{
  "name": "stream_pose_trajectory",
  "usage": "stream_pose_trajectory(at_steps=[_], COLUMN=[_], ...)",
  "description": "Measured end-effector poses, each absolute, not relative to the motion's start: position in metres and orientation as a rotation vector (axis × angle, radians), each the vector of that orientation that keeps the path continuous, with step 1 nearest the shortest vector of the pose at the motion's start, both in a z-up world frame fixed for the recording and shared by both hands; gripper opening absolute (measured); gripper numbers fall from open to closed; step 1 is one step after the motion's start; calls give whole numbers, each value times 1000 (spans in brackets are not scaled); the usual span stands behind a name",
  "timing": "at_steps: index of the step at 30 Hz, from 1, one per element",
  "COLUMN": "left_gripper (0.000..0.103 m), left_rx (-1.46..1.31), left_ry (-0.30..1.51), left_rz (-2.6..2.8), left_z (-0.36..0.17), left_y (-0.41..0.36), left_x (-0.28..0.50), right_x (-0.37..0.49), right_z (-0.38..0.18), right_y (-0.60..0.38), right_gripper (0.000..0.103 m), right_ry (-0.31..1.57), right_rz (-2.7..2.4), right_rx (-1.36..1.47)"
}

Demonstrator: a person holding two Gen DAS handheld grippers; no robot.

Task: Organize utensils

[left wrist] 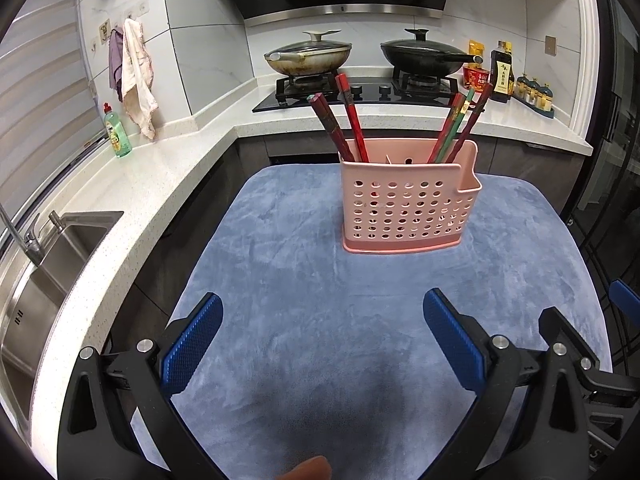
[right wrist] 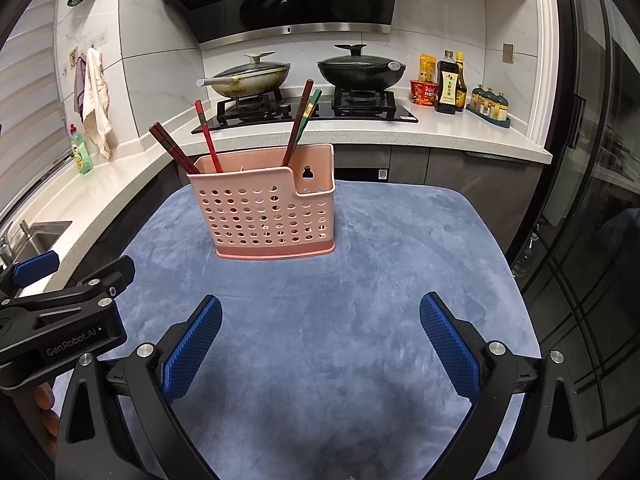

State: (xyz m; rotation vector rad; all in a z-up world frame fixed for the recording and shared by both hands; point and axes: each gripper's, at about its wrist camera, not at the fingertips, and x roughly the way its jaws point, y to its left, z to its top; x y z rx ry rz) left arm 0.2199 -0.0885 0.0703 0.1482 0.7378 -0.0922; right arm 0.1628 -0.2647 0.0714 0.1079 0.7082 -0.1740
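Note:
A pink perforated utensil holder [left wrist: 408, 212] [right wrist: 272, 220] stands upright on a blue-grey cloth-covered table [left wrist: 320, 320] [right wrist: 360, 300]. Several red and dark chopsticks [left wrist: 348, 120] [right wrist: 206, 136] lean out of its top, some at the left end, some at the right [left wrist: 460, 124] [right wrist: 302, 120]. My left gripper [left wrist: 322, 336] is open and empty, low over the cloth in front of the holder. My right gripper [right wrist: 320, 340] is open and empty, also in front of the holder. The left gripper's body shows in the right wrist view [right wrist: 60, 320] at the left.
A white counter wraps the left and back, with a steel sink [left wrist: 44, 280], a green soap bottle [left wrist: 116, 132], and a gas hob with two lidded woks [left wrist: 308, 56] [left wrist: 424, 54]. Sauce bottles [right wrist: 450, 84] stand at back right. A dark glass door [right wrist: 600, 200] is on the right.

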Motion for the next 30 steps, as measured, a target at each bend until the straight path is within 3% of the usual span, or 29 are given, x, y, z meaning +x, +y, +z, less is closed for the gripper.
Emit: stream_pose_trajectory(at_steps=[30], left_gripper=[96], left_rx=[148], left_ry=[755], left_rz=[-52], left_z=[62], left_y=[-85], left_x=[226], right_x=[165], right_z=[60], right_y=[-267], right_gripper=[96], right_ry=[733], right_rz=[-178], right_rx=[112])
